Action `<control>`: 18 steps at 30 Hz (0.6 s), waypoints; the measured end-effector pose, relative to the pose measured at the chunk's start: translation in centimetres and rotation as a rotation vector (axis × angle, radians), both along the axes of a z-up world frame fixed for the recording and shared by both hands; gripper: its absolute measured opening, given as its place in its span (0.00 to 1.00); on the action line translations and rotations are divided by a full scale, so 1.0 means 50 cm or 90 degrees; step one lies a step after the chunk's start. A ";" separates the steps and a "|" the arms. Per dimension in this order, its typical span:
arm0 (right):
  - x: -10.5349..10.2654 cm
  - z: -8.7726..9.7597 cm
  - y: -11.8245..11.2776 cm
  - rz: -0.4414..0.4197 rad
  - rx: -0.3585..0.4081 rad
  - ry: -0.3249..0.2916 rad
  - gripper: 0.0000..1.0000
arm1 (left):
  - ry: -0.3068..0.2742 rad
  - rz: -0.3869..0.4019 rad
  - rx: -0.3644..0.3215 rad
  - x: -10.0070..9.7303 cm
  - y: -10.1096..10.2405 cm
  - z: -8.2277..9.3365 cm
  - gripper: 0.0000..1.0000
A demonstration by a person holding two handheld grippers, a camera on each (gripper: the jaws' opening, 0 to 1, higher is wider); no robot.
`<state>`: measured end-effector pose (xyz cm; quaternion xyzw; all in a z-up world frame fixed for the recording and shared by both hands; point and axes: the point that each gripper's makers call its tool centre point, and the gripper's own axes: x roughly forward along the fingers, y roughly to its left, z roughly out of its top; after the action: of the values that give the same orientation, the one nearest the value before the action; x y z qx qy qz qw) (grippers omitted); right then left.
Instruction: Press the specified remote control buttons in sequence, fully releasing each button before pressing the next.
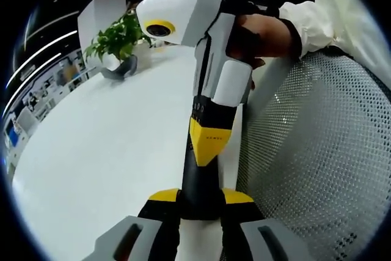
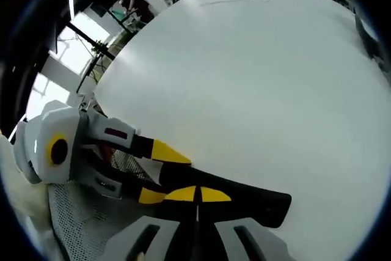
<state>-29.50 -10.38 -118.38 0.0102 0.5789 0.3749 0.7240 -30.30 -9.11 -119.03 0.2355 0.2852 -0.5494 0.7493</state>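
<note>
Left gripper view: the left gripper (image 1: 200,197) is seen at the bottom edge, its yellow-tipped fingers (image 1: 164,196) clamped on either side of a black remote control (image 1: 200,178). The remote is held lengthwise, pointing away from the camera, above the edge of the white counter (image 1: 104,151). The right gripper (image 1: 208,145) is brought in from above, gripped by a gloved hand (image 1: 253,35) with a white sleeve (image 1: 333,10). Its yellow fingers are pressed together into one wedge, and the tip is set against the remote's upper face. Buttons cannot be made out. A potted plant (image 1: 119,41) is noted at the far end of the counter, and a mesh chair back (image 1: 317,151) just beside the counter's edge.

Right gripper view: the right gripper (image 2: 197,194) is seen with fingers (image 2: 214,195) closed on each other, laid over the remote control (image 2: 256,206). The left gripper (image 2: 162,174) enters from the left, and the remote is pinched between its two yellow fingers. Most of the counter (image 2: 256,77) is bare. Mesh (image 2: 79,218) is seen below the left gripper.
</note>
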 end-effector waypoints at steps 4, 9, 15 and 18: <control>-0.001 0.002 0.001 0.005 0.002 -0.008 0.00 | 0.009 0.010 0.002 0.001 0.001 -0.001 0.24; 0.013 0.019 -0.001 0.003 0.008 -0.054 0.00 | 0.008 0.014 0.004 0.000 0.000 -0.001 0.24; 0.066 0.098 -0.011 -0.050 0.070 -0.197 0.00 | 0.015 0.014 0.013 0.000 0.000 -0.001 0.24; 0.083 0.145 -0.031 -0.078 0.087 -0.262 0.01 | 0.014 0.009 0.016 -0.001 0.000 -0.002 0.24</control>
<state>-25.34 -11.91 -111.12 0.0176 0.3907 0.3630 0.8458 -30.34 -9.11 -119.11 0.2364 0.3020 -0.5432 0.7469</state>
